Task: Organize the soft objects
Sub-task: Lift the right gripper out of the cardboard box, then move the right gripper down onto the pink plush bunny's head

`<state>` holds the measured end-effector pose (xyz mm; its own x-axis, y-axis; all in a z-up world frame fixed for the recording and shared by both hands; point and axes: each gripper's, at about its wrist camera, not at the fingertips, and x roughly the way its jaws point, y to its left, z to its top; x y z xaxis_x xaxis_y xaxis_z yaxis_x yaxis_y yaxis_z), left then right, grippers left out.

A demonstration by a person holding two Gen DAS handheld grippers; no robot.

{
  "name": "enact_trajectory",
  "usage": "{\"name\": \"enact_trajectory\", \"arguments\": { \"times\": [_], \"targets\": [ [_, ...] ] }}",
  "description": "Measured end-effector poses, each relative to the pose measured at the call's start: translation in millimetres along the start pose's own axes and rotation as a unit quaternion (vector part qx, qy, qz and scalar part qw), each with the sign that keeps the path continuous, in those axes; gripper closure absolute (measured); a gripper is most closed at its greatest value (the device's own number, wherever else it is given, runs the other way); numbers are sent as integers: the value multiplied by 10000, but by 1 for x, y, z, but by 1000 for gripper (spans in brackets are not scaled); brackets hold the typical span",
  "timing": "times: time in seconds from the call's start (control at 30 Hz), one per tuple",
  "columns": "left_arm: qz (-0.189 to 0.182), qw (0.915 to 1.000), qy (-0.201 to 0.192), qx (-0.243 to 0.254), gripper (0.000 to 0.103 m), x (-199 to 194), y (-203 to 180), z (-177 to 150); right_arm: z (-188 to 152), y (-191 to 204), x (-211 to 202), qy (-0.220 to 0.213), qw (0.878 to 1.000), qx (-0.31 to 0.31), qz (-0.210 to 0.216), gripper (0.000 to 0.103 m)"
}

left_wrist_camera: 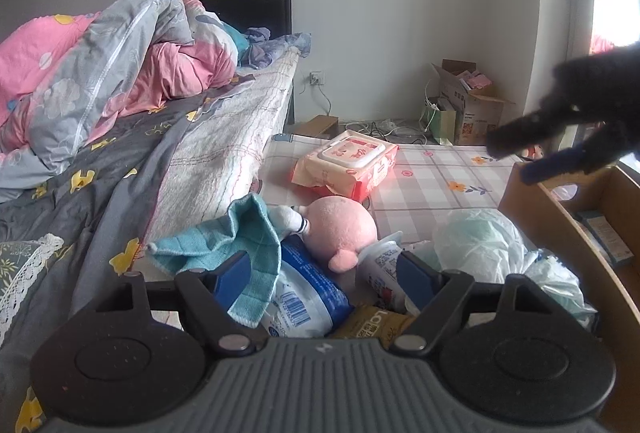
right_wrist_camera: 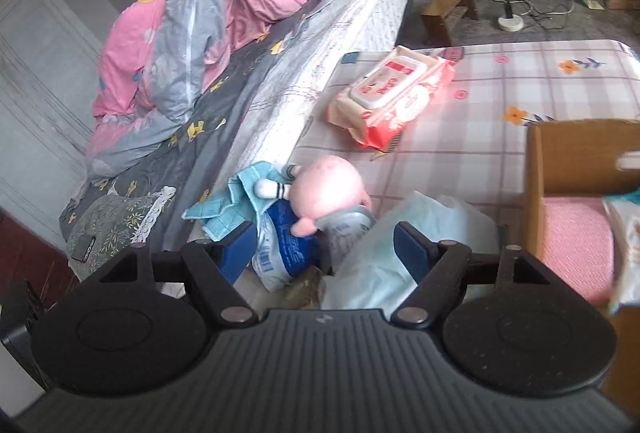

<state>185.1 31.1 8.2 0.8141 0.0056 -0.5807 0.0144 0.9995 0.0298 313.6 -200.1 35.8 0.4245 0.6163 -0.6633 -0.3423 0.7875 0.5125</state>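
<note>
A pile of soft things lies on the checked tablecloth beside the bed: a pink plush toy, a teal towel, a blue-and-white packet and a crumpled white plastic bag. My left gripper hovers just before the pile, open, with nothing pressed between its pads. My right gripper shows blurred at the right, over the rim of a cardboard box. In the right wrist view, my right gripper is open and empty above the plush toy, towel and bag.
A red-and-white wipes pack lies further back on the table. The cardboard box holds a pink cloth and a white pack. The bed with a pink-and-grey duvet runs along the left. Cables and boxes sit by the far wall.
</note>
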Motion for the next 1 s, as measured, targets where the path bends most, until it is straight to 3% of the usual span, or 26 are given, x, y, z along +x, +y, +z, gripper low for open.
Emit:
{"name": "enact_trajectory", "arguments": {
  "times": [0.2,0.37,0.63,0.83,1.0],
  "targets": [
    [-101,9991,237,346,44,46,-12,6,44,-2,82,644,9973,108,349,29],
    [-156,9971,532,531,56,83,-20,10,66,-16,149,1026,9940,166,349,28],
    [-157,9922,1202,302,77,129,-14,9,75,-37,226,1656,9842,287,552,22],
    [-205,9911,1286,259,81,134,-10,8,66,-43,252,1846,9796,348,715,18],
    [-204,9930,1153,130,89,132,-9,16,67,-39,246,1632,9841,159,686,29]
  ]
}}
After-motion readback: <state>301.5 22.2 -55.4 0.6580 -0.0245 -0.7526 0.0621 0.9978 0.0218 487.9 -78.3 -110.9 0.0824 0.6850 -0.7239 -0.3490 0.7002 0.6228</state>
